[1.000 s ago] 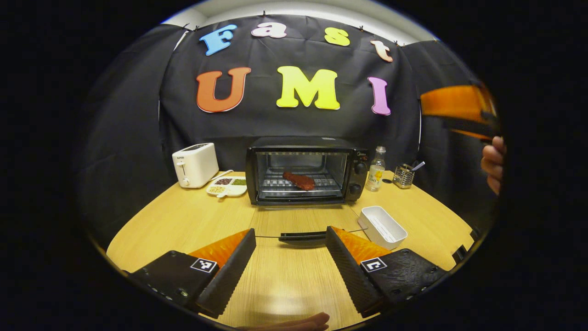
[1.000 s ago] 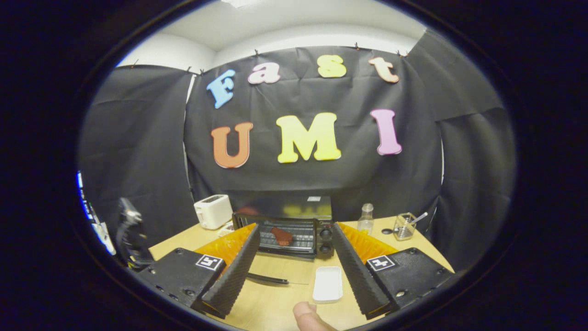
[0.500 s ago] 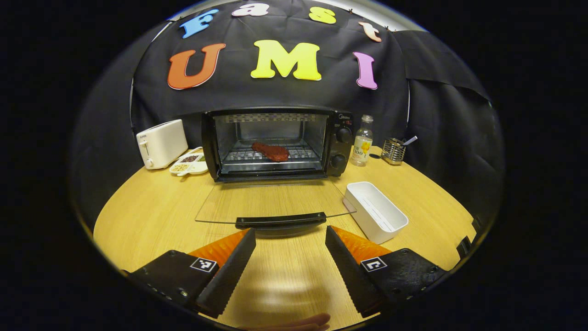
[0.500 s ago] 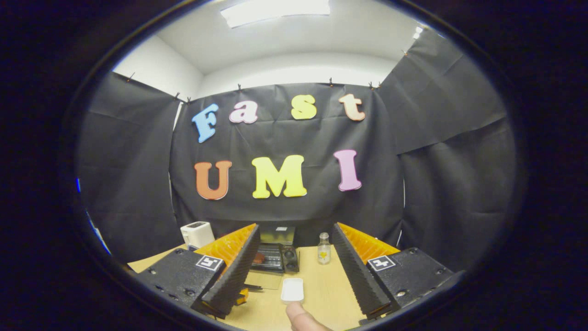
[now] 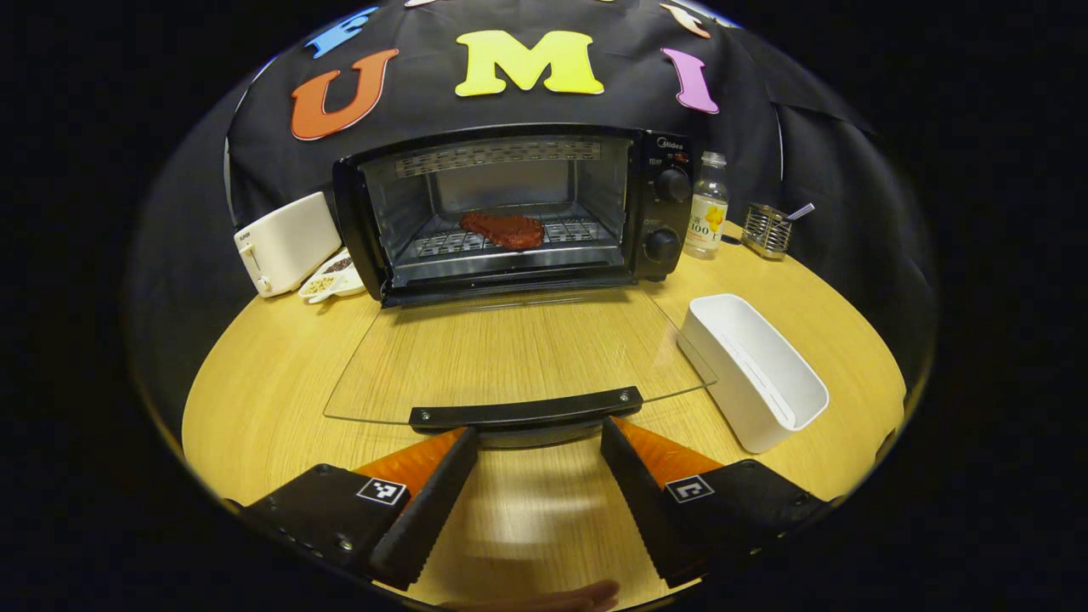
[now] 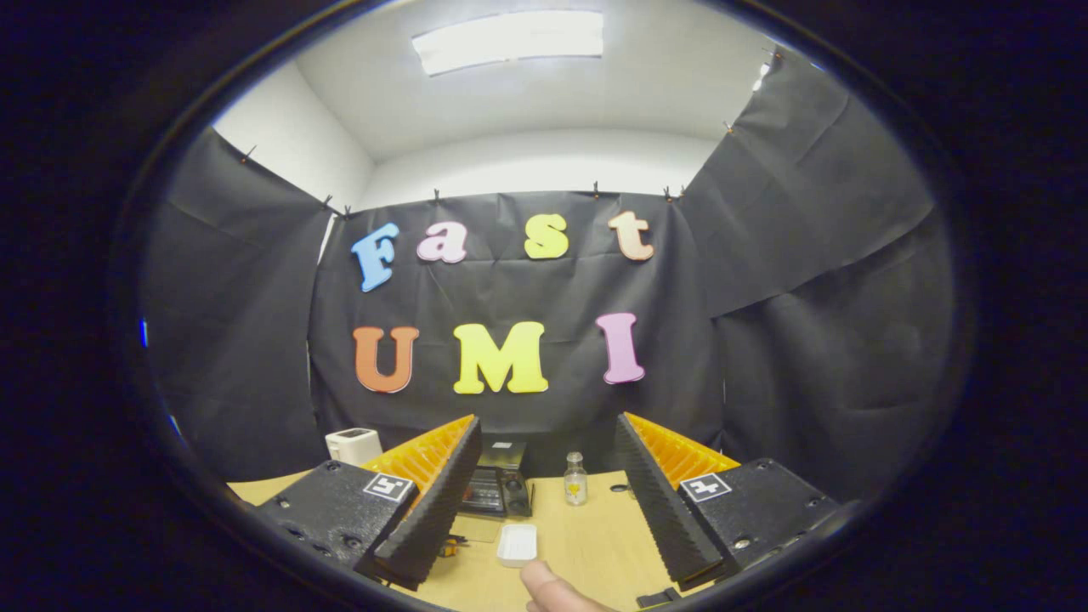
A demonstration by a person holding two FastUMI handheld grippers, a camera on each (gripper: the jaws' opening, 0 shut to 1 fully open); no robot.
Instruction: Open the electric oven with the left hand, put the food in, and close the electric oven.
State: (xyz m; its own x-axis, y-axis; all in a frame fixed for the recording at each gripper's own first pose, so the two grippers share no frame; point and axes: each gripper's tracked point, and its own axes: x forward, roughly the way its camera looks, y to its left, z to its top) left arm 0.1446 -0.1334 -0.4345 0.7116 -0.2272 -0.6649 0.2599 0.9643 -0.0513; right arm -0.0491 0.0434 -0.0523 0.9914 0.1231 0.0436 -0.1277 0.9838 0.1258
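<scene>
A: In the left gripper view, what lies ahead of the left gripper (image 5: 534, 446), going left to right?

B: Far ahead and left of its fingers stands a white toaster (image 5: 285, 241), with a divided dish (image 5: 330, 277) just beside it. Straight ahead is the electric oven (image 5: 518, 212), and the food (image 5: 502, 229), a reddish slab, lies on the rack inside. The glass door (image 5: 518, 353) hangs flat, and its dark handle (image 5: 525, 411) sits just beyond the fingertips, between them.

A: Do the jaws hold it?

B: No. They stand wide apart with nothing between the pads; whether the tips touch the handle I cannot tell.

A: And to the right?

B: A white tray (image 5: 752, 369) lies ahead and right of the fingers on the table (image 5: 263, 382). Farther back, beside the oven's knobs, a bottle (image 5: 708, 206) and a wire holder (image 5: 766, 229).

A: The right gripper (image 6: 548, 501)?

B: In the right gripper view its jaws gape wide, empty, high above the table (image 6: 586, 527). Between them, far off, sit the oven (image 6: 497, 484), the tray (image 6: 518, 544) and the bottle (image 6: 576, 478); the toaster (image 6: 354, 444) lies left.
</scene>
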